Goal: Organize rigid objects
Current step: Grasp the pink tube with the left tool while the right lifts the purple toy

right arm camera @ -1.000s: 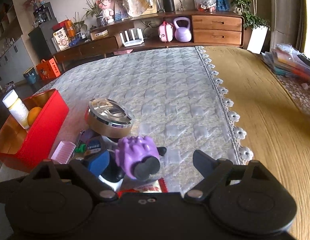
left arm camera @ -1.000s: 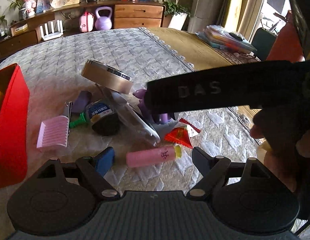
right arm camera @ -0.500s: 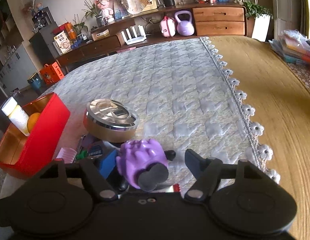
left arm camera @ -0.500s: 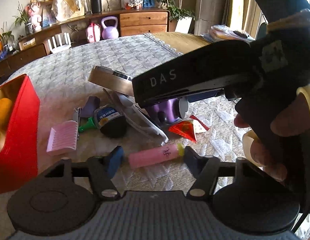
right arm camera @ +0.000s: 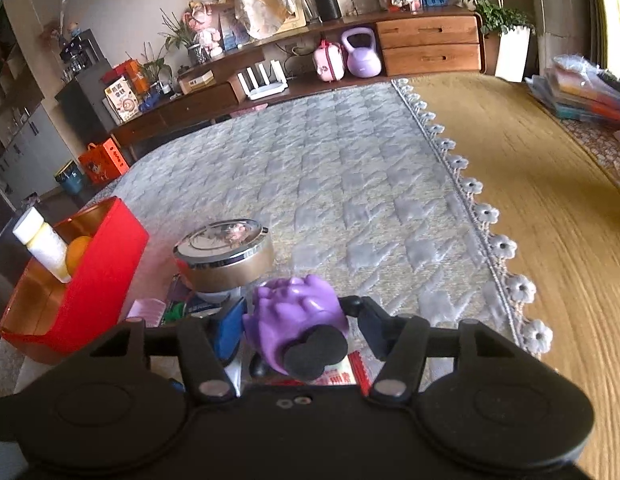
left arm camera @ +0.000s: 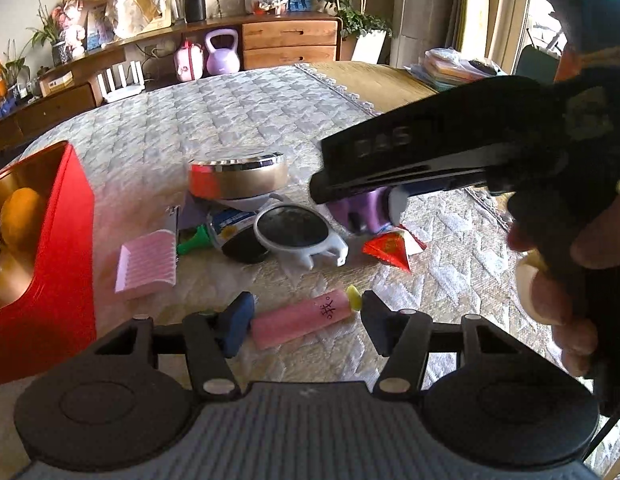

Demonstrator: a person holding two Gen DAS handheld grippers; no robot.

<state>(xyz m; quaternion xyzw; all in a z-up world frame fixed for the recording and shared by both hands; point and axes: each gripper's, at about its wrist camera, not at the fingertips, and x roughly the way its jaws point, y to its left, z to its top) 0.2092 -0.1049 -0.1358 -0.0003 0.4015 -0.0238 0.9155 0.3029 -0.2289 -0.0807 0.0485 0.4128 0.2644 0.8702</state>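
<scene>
A pink tube with a yellow cap (left arm camera: 298, 322) lies crosswise on the quilted cloth, and my left gripper (left arm camera: 306, 319) is shut on it, one pad against each end. A purple knobbly toy (right arm camera: 294, 308) with a black foot sits between the fingers of my right gripper (right arm camera: 298, 320). Those jaws are closing, the blue pad (right arm camera: 230, 330) touching the toy's left side and the other fingertip touching its black nub. In the left wrist view the right gripper's black body (left arm camera: 409, 152) crosses the frame over the purple toy (left arm camera: 365, 210), held by a person's hand (left arm camera: 557, 288).
A red box (left arm camera: 66, 240) holding an orange and a white bottle stands at the left. Between the grippers lie a round metal tin (left arm camera: 238, 178), a white-rimmed dark disc (left arm camera: 294, 232), a pink comb (left arm camera: 146, 266), a green-capped bottle (left arm camera: 226, 232) and a red packet (left arm camera: 389, 248).
Both pairs of jaws have narrowed. The left ones have come in onto the ends of the pink tube, and the right ones onto the purple toy. Neither hand has shifted much.
</scene>
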